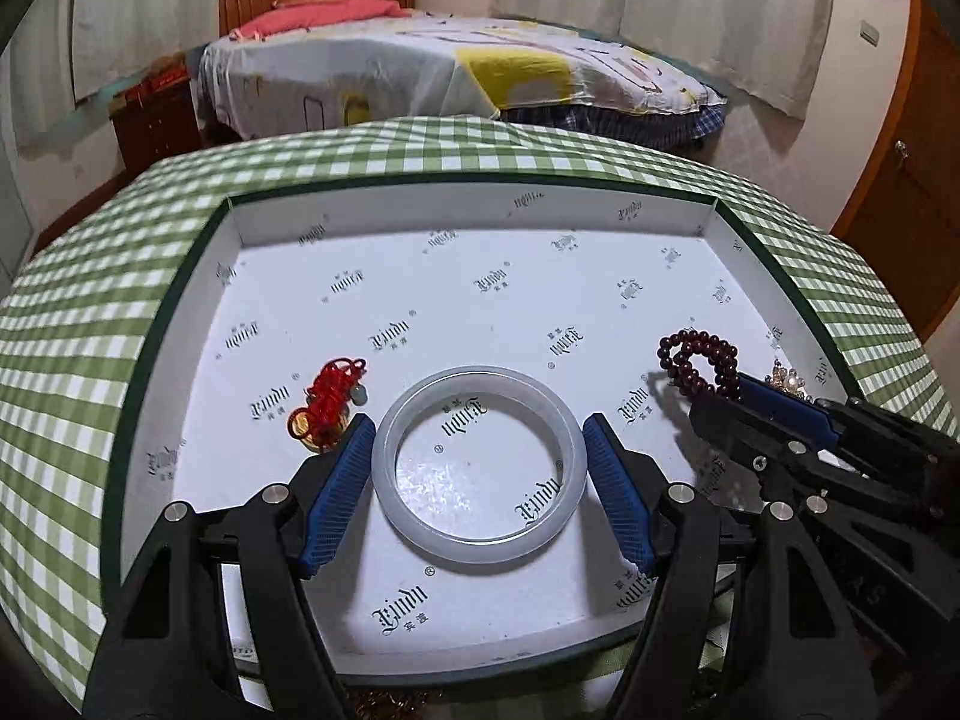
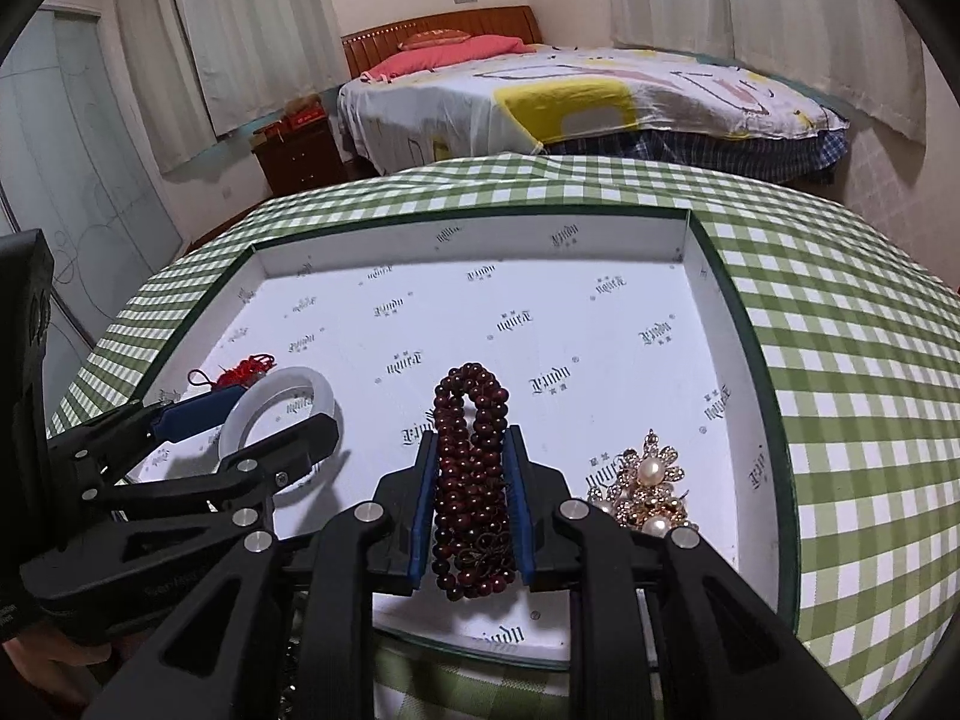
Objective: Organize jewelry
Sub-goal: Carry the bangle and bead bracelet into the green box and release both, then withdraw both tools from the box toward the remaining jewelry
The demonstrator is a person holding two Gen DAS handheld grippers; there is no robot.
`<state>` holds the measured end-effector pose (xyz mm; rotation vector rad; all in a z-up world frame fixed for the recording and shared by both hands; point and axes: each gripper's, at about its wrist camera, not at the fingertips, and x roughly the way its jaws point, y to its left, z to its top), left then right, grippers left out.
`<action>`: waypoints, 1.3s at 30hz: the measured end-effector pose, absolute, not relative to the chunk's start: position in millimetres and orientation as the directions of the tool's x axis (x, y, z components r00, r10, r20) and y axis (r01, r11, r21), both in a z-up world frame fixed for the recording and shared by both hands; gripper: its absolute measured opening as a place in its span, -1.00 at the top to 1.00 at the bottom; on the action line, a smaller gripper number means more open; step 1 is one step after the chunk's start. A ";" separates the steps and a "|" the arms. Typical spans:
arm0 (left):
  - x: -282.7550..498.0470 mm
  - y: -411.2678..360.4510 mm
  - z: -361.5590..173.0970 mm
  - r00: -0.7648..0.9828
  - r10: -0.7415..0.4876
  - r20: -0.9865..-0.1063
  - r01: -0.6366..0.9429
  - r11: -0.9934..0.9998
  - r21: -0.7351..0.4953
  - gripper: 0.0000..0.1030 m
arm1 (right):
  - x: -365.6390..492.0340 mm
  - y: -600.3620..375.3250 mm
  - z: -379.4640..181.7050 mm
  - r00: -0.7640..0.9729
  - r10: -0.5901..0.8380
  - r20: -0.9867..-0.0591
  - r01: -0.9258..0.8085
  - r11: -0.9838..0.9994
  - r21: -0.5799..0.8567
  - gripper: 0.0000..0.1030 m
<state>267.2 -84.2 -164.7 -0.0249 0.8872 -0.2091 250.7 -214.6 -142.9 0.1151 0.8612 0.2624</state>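
Sitting flat on the floor of the white tray, toward its near edge, is the pale jade bangle, and the left gripper straddles it with a blue pad on each side. The pads look right up against the ring's outer edge, maybe with a sliver of gap, so honestly I can't tell if it's actually pinching or just bracketing it.

Over on the right, the right gripper is clamped on the dark red bead bracelet. The bunched strands are squeezed between the two blue pads and a loop of beads sticks out past the fingertips, hanging just above the tray floor near the front right.

Just beside that, further right, a gold and pearl brooch lies on the tray floor close to the right wall. To the left of the bangle there's a red knotted cord charm, nearly touching the left gripper's outer pad.

The tray has dark green outer edges and a printed logo all over its liner, and it sits on a green checked tablecloth. A bed is in the background.
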 end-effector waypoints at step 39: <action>194.2 -38.0 -87.8 0.794 -0.163 -0.586 0.110 0.986 -0.126 -0.47 | 185.4 -235.5 -88.1 0.760 0.207 -0.616 -0.125 0.977 0.174 0.00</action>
